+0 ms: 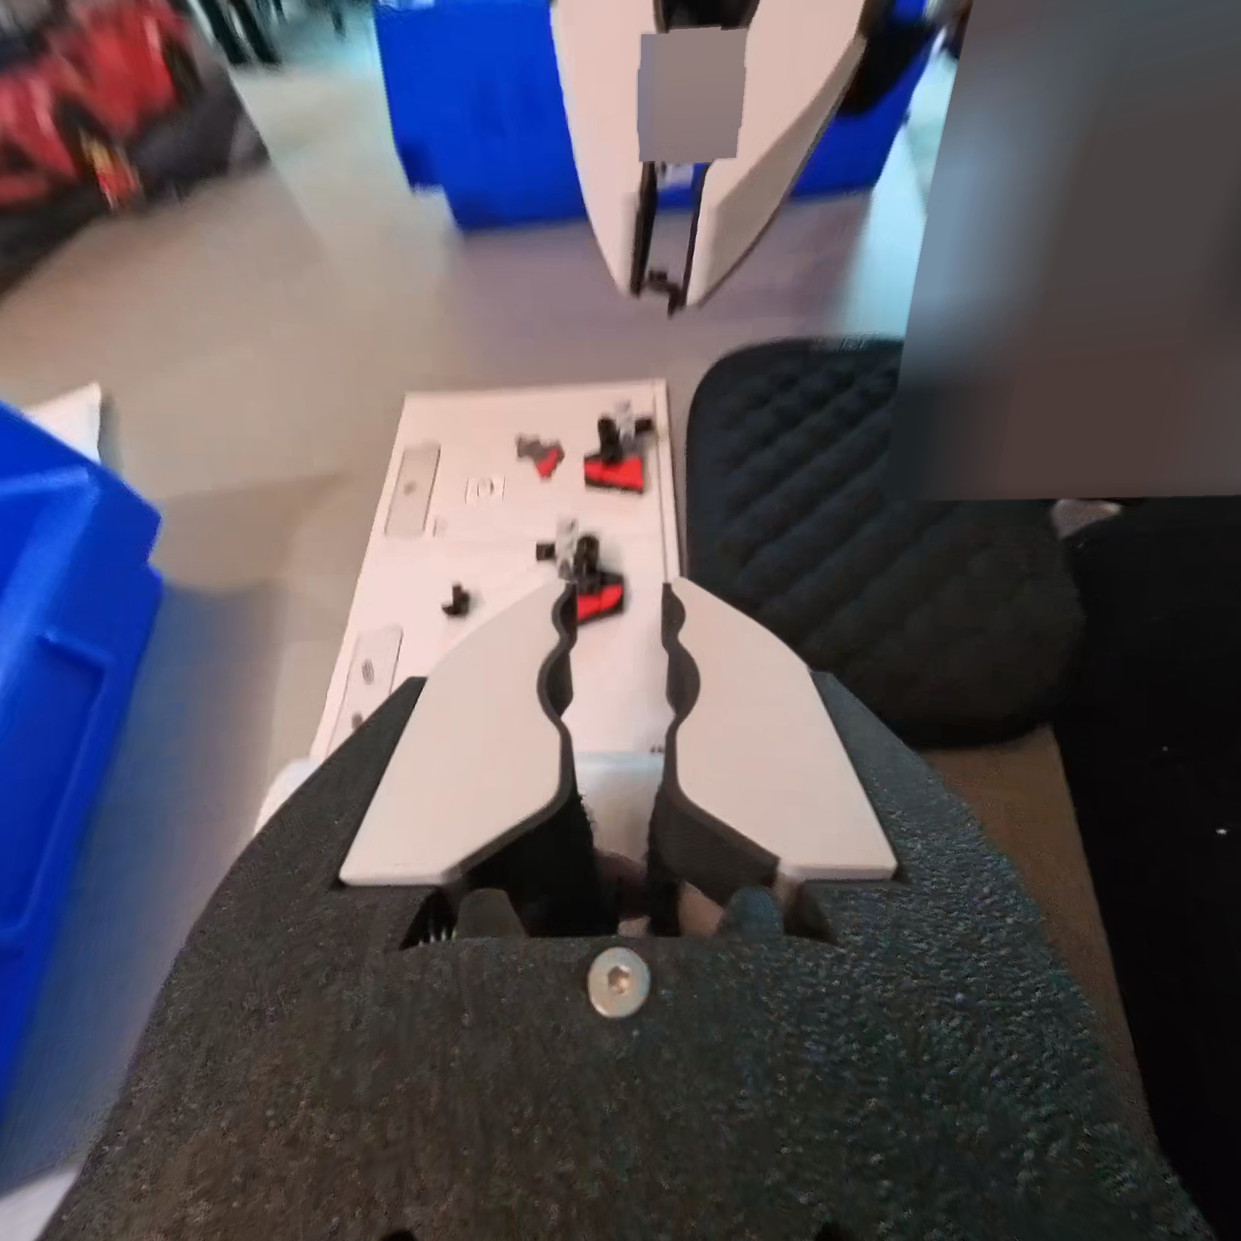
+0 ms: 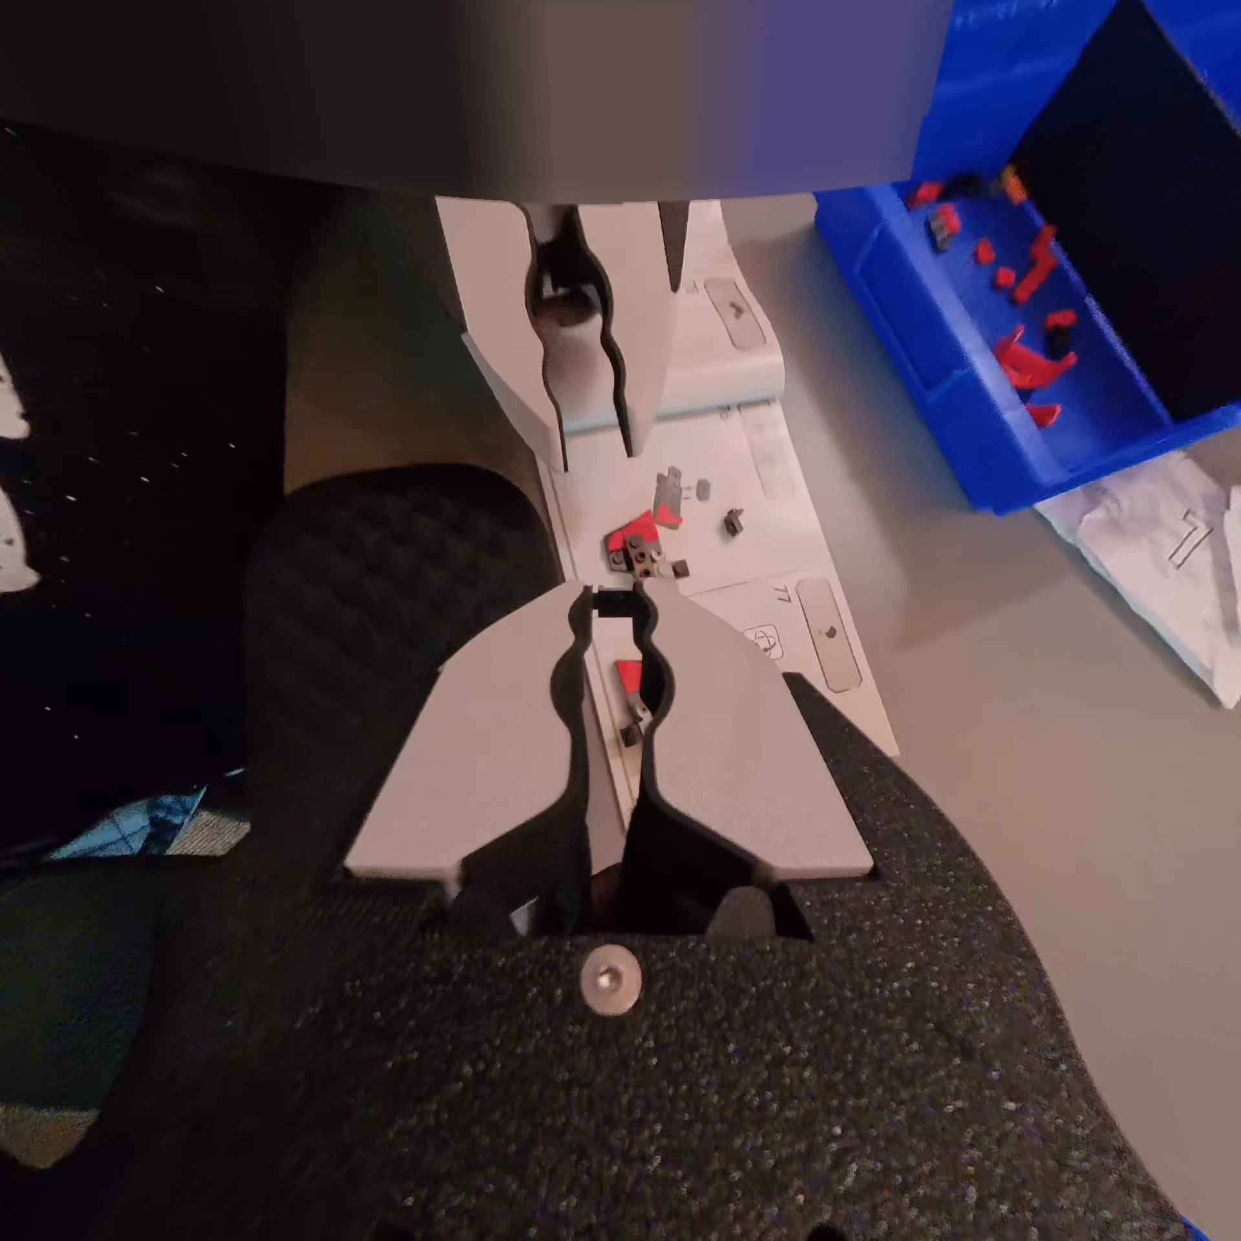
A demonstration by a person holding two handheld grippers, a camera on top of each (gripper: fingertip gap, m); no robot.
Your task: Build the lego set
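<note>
Pinching a small black lego piece (image 2: 615, 600) at its tips, right gripper (image 2: 616, 594) hovers over the instruction booklet (image 2: 759, 530), likely for step-matching; left gripper (image 1: 614, 591) at 12 o'clock, fingers parted, empty

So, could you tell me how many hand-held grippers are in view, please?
2: the left hand-held gripper, open above the instruction booklet; the right hand-held gripper facing it, shut on a small black piece.

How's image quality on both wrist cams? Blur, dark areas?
Left wrist view: motion blur smears the blue bin and the background; the left gripper stays sharp. Right wrist view: crisper, the small black piece between the right gripper tips is readable; the left side is very dark.
</note>
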